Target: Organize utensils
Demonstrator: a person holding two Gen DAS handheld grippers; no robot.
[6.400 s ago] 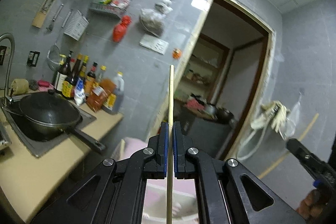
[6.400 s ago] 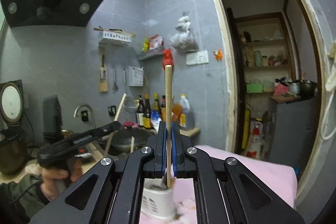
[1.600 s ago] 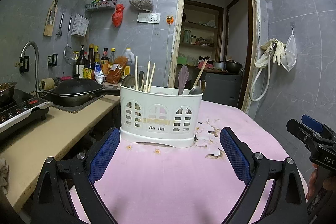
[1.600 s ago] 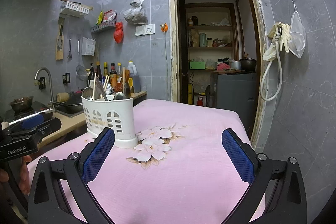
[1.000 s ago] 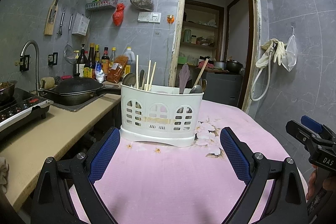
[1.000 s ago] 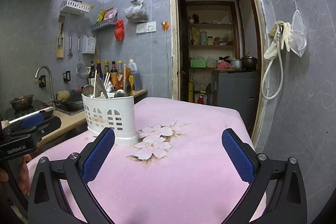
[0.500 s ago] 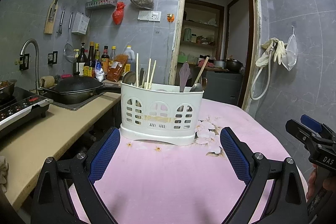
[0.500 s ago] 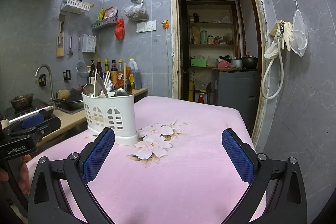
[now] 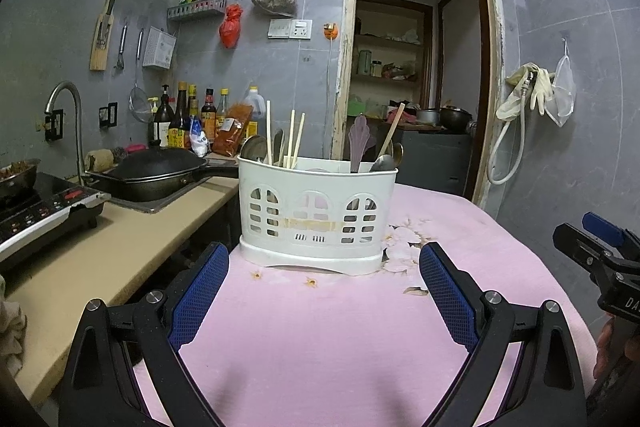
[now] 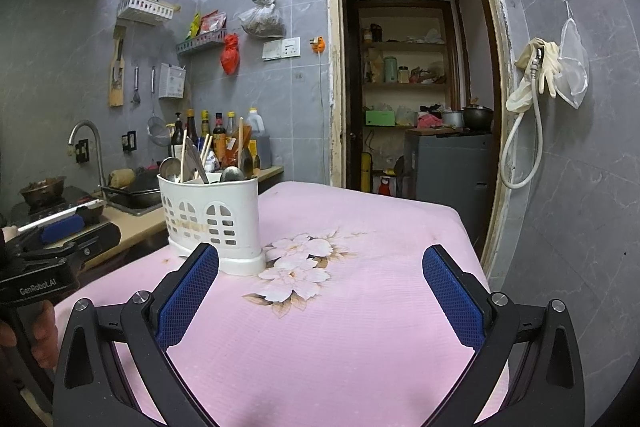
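Note:
A white plastic utensil holder (image 9: pixel 318 217) stands upright on the pink flowered tablecloth (image 9: pixel 340 327). Wooden chopsticks (image 9: pixel 294 139) rise from its left side; a purple spoon (image 9: pixel 361 143), metal spoons and one more chopstick stand at its right. My left gripper (image 9: pixel 323 295) is open and empty, a short way in front of the holder. In the right wrist view the holder (image 10: pixel 214 219) sits to the left, and my right gripper (image 10: pixel 320 301) is open and empty over the cloth. Each gripper shows at the edge of the other's view, held in a hand.
A beige counter (image 9: pixel 108 247) runs along the left with a black wok (image 9: pixel 156 173), an induction cooker (image 9: pixel 40 211), a tap and sauce bottles (image 9: pixel 188 119). A doorway (image 9: pixel 416 75) opens behind the table. A hose and gloves (image 9: pixel 524 95) hang on the right wall.
Both grippers, shut on chopsticks 6.4 s ago, now stand open and empty, with chopsticks standing in the holder. Over the last second almost nothing moves; the views only drift slightly.

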